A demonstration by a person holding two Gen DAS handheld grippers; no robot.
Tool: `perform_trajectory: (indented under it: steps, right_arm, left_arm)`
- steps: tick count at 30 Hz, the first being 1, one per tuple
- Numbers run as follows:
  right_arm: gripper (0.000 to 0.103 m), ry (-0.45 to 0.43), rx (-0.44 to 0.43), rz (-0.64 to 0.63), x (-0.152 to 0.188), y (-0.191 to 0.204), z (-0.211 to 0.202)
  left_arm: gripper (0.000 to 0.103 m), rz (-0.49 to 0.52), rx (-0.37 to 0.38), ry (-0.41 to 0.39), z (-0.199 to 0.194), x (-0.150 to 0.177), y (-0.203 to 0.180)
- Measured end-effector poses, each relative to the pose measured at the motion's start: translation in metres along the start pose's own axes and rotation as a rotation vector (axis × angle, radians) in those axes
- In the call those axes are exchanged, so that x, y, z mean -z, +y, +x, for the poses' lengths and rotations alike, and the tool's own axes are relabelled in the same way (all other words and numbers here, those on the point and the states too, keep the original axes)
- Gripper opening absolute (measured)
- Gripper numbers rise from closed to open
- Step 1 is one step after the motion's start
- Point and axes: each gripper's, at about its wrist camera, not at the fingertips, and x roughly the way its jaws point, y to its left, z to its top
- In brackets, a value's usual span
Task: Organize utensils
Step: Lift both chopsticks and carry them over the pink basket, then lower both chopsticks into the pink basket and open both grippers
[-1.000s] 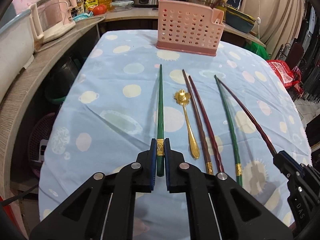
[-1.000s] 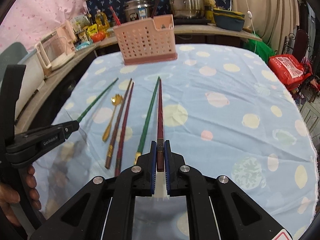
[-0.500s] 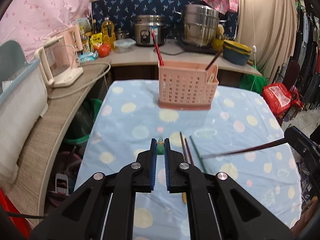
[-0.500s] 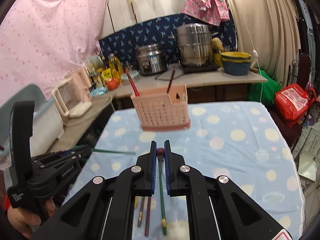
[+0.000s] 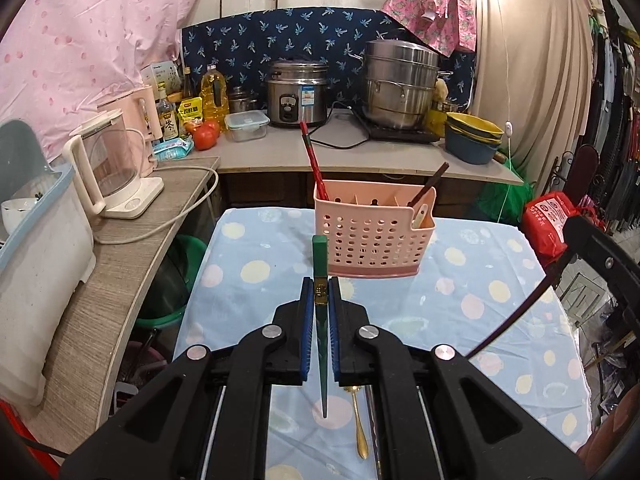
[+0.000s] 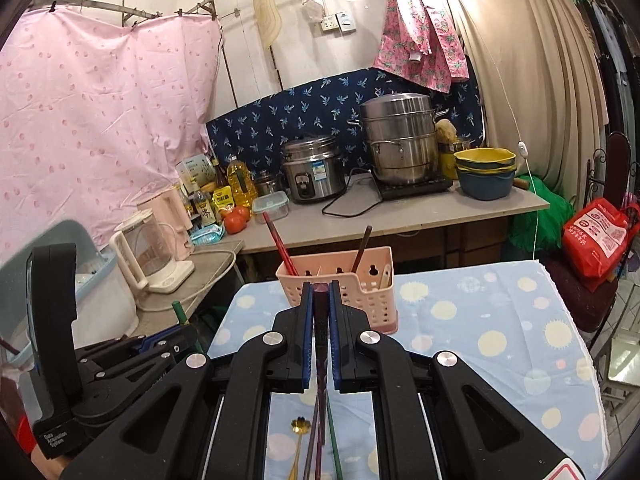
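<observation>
Green lacquered chopstick (image 5: 320,264) pinched in left gripper (image 5: 320,300), dark red chopstick (image 6: 320,312) in right gripper (image 6: 320,300); tip-down into pink perforated plastic caddy (image 5: 372,240) at desk's far edge.

Even, soft indoor light; sharp focus throughout; strong fisheye bending and dark vignette at the edges.

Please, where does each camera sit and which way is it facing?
Left wrist: on the left hand-held gripper, looking over the green chopstick it clamps toward the pink utensil basket; its own black fingers show.
Right wrist: on the right hand-held gripper, clamping a dark red chopstick, facing the same way; the left gripper shows.
Shared: basket, dotted tablecloth, gold spoon.
</observation>
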Motion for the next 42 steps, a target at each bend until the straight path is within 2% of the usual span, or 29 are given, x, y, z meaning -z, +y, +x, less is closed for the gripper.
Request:
perform_trajectory:
  steps: [11, 17, 23, 33, 38, 42]
  right_arm:
    - [0.007, -0.012, -0.002, 0.013, -0.018, -0.004, 0.021]
    - [0.007, -0.021, -0.012, 0.022, -0.034, -0.004, 0.038]
    - [0.007, -0.094, -0.006, 0.026, -0.066, -0.003, 0.051]
    - [0.007, -0.236, -0.008, 0.130, -0.113, -0.016, 0.083]
    - [0.007, -0.260, 0.005, 0.152, -0.120, -0.021, 0.106]
    - [0.007, -0.253, 0.022, 0.175, -0.120, -0.028, 0.127]
  left_arm:
    - [0.007, 0.003, 0.003, 0.005, 0.013, -0.011, 0.004]
    - [0.007, -0.010, 0.022, -0.009, 0.022, -0.030, 0.010]
    - [0.007, -0.036, 0.054, -0.069, 0.026, -0.065, 0.015]
    - [0.007, -0.133, 0.114, -0.241, 0.019, -0.133, 0.029]
    - [0.007, -0.179, 0.126, -0.316, 0.020, -0.152, 0.035]
    - [0.007, -0.200, 0.118, -0.323, 0.035, -0.160, 0.038]
